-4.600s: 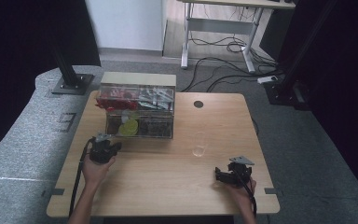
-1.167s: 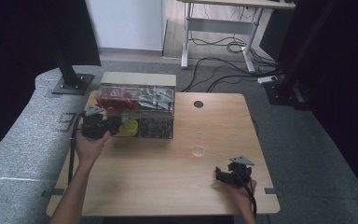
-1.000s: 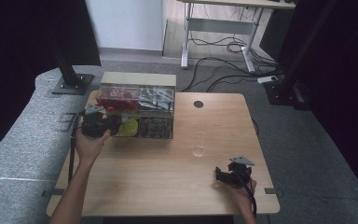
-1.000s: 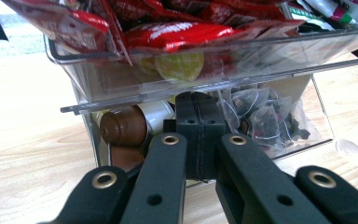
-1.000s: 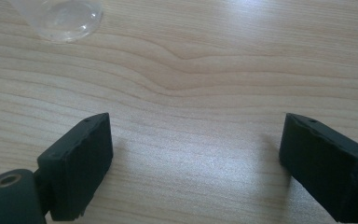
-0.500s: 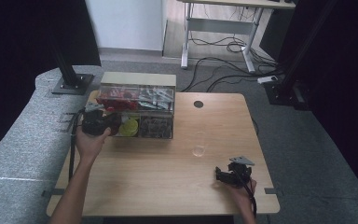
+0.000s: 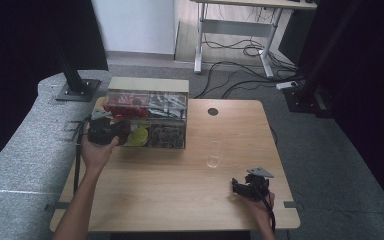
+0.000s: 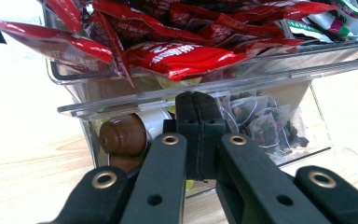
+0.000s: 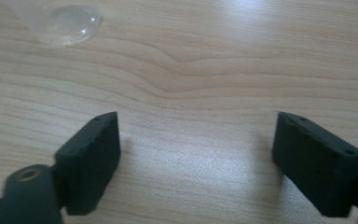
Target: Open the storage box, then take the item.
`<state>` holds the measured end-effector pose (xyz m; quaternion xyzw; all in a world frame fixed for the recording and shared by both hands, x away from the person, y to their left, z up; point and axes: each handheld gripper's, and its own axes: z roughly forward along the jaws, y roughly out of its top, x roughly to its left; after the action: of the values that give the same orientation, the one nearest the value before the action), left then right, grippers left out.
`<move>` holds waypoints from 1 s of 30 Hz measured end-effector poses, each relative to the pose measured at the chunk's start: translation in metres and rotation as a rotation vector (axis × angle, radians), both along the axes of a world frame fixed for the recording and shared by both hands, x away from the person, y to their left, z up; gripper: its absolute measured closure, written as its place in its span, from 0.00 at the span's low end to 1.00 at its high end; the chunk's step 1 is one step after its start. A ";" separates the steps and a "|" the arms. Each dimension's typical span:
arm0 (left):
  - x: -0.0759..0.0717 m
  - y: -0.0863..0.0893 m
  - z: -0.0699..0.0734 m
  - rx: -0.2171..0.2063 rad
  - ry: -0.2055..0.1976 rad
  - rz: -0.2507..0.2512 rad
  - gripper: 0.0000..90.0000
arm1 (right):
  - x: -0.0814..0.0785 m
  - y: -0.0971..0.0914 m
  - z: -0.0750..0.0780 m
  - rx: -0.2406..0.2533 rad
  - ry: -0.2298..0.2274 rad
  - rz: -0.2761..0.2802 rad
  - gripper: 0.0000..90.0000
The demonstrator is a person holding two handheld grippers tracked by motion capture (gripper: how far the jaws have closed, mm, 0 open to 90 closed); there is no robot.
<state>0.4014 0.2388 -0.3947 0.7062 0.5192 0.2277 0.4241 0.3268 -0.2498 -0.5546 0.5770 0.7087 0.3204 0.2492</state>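
— Two tiers make up the clear organizer (image 7: pixel 147 120), don't they, standing at the far left of the counter (image 7: pixel 180 185)?

— Yes. Its upper tier holds red packets (image 8: pixel 177 58); its lower compartments hold brown capsules (image 8: pixel 121 137), something yellow (image 7: pixel 139 135) and tea bags (image 8: pixel 256 119).

— And the left gripper (image 8: pixel 199 114)?

— It sits at the organizer's lower left front, held by the person's left hand (image 7: pixel 97 152). Its jaws are pressed flat together with nothing between them, tips just before the clear front wall.

— Anything else on the counter?

— A clear cup (image 7: pixel 213 154) stands near the middle, apart from the organizer. The right gripper (image 7: pixel 247 187) rests low near the front right edge, its jaws spread wide over bare wood, holding nothing.
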 end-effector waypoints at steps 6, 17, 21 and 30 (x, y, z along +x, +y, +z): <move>0.001 -0.002 0.001 0.007 0.000 -0.002 1.00 | -0.002 0.001 0.012 0.058 -0.021 0.021 0.21; 0.001 -0.002 0.000 0.010 -0.002 -0.012 1.00 | -0.013 0.021 0.060 0.120 -0.121 0.100 0.23; 0.001 -0.003 0.001 0.021 -0.001 -0.016 1.00 | -0.013 0.036 0.079 0.145 -0.180 0.143 0.24; 0.002 -0.003 0.002 0.021 0.001 -0.019 1.00 | -0.004 0.062 0.095 0.189 -0.218 0.209 0.31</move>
<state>0.4030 0.2359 -0.3931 0.7157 0.5102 0.2288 0.4185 0.3226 -0.1876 -0.4594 0.4831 0.7003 0.4703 0.2345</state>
